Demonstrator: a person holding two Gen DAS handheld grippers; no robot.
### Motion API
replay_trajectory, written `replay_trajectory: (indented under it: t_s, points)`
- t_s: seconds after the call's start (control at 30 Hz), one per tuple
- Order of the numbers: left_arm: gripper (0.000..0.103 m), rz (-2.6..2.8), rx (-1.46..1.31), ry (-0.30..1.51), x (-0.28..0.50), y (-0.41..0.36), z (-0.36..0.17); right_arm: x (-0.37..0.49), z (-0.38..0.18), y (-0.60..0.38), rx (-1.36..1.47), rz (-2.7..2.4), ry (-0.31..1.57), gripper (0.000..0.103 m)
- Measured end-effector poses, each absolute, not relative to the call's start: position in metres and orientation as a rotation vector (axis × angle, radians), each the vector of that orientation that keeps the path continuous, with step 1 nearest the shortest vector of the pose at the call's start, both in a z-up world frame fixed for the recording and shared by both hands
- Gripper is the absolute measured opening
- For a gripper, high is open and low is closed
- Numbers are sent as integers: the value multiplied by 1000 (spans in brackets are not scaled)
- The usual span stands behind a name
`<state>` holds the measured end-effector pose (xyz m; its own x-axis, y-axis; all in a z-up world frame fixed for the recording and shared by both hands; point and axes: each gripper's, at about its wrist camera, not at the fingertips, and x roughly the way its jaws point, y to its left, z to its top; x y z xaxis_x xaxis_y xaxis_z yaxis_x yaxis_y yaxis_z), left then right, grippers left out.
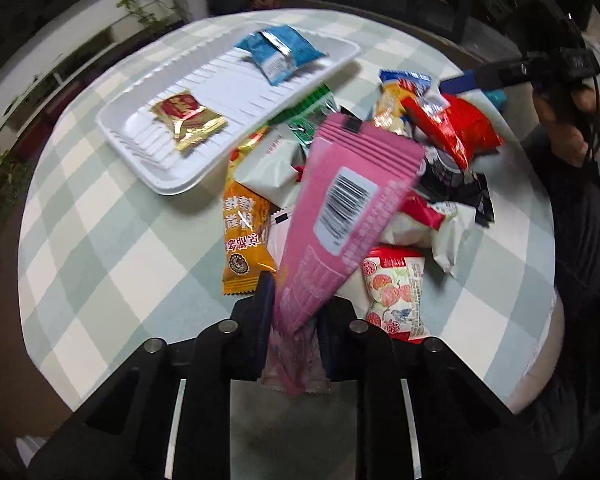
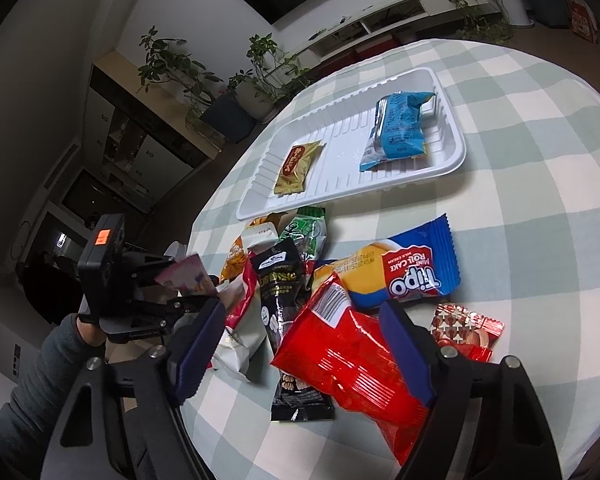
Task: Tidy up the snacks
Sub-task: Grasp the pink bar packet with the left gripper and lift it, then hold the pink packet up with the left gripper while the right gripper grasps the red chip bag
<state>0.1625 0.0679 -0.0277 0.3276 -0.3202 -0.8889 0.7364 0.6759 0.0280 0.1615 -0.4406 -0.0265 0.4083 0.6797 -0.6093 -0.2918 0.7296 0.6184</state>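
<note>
My left gripper is shut on a long pink snack packet and holds it up above the snack pile; the packet also shows in the right wrist view. A white tray holds a red-gold candy packet and a blue packet. My right gripper is open, its fingers on either side of a red packet lying on the table. In the right wrist view the tray lies beyond the pile.
Loose snacks lie piled on the round checked table: an orange packet, a lychee-print packet, a black packet, a Tipo roll cake, a green packet. Potted plants stand beyond the table edge.
</note>
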Motion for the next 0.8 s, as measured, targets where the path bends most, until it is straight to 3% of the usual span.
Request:
replay_trajectory:
  t_s: [0.67, 0.8]
  points:
    - [14, -590, 107, 968, 138, 87, -6, 162, -26, -456, 417, 540, 953, 75]
    - [14, -575, -98, 891, 122, 100, 16, 157, -17, -461, 326, 496, 910, 83]
